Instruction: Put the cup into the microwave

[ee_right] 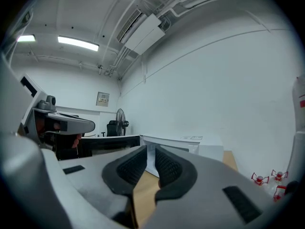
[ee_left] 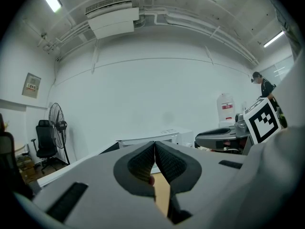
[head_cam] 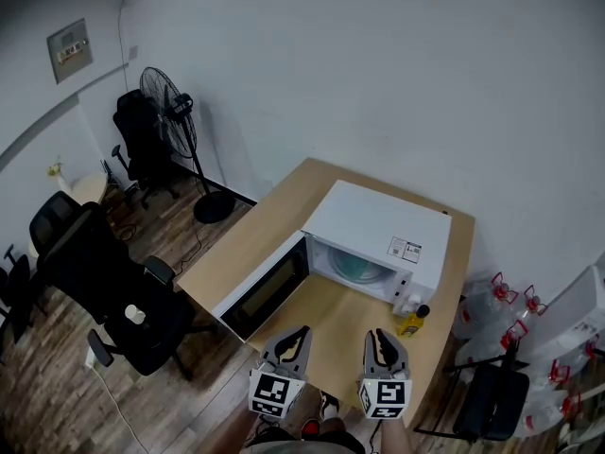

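- The microwave stands on the table with its door swung fully open to the left side of the cavity.
- A pale green round shape sits inside the microwave cavity. It is judged to be the cup, though it is too small in the head view to be separated from the turntable beneath it.
- Handling, as a judgement only: the cup is expected to be light and rigid with a smooth, possibly slippery wall. Its material cannot be determined, so it is to be treated as breakable.
- The best hold is judged to be across the side wall just under the rim — or on a handle, if one is present; none can be made out.
- Left claw: the padded jaws are closed tip to tip, and nothing is gripped. It is held in front of the microwave, clear of the door.
- Right claw: the jaws are nearly closed, with a narrow gap left between the pads. Only the microwave front is seen through that gap, and nothing is held or touched.
- A yellow bottle stands just beside the microwave's right front corner.
- If the green shape is the cup, the placing is judged done, with the door not yet closed.
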Demonstrator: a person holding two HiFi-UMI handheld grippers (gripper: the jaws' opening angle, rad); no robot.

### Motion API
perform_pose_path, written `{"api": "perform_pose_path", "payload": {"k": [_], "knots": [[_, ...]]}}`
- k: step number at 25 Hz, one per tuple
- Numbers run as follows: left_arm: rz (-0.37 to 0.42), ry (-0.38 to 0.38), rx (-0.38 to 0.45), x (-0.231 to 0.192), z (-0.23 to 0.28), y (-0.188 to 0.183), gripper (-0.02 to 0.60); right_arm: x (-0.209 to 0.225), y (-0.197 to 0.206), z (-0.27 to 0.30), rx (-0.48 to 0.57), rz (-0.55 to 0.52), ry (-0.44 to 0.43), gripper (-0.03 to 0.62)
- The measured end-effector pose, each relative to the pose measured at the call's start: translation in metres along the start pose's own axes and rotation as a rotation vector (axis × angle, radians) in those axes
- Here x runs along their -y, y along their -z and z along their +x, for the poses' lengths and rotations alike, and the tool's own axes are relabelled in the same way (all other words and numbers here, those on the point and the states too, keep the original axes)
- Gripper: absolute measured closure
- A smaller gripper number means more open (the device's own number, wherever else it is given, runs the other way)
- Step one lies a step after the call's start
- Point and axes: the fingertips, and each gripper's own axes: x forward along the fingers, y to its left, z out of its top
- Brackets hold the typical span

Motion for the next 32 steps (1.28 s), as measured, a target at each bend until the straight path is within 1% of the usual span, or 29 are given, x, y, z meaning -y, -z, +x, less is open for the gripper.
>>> {"api": "perform_pose_path", "payload": {"k": [6, 10, 32], "knots": [[-0.005, 0.006, -0.004, 0.007, -0.021, 0.007, 0.558, -0.015, 0.006, -0.025, -0.010, -0.008, 0.001, 0.551], [-0.009, 0.012, -0.009, 0.009, -0.027, 0.011, 0.558, -0.021, 0.008, -0.032, -0.015, -0.012, -0.001, 0.566], [-0.006, 0.024, 0.007, 0.010, -0.030, 0.005, 0.558, -0.023, -0.003, -0.035, 0.002, -0.024, 0.007, 0.572]]}}
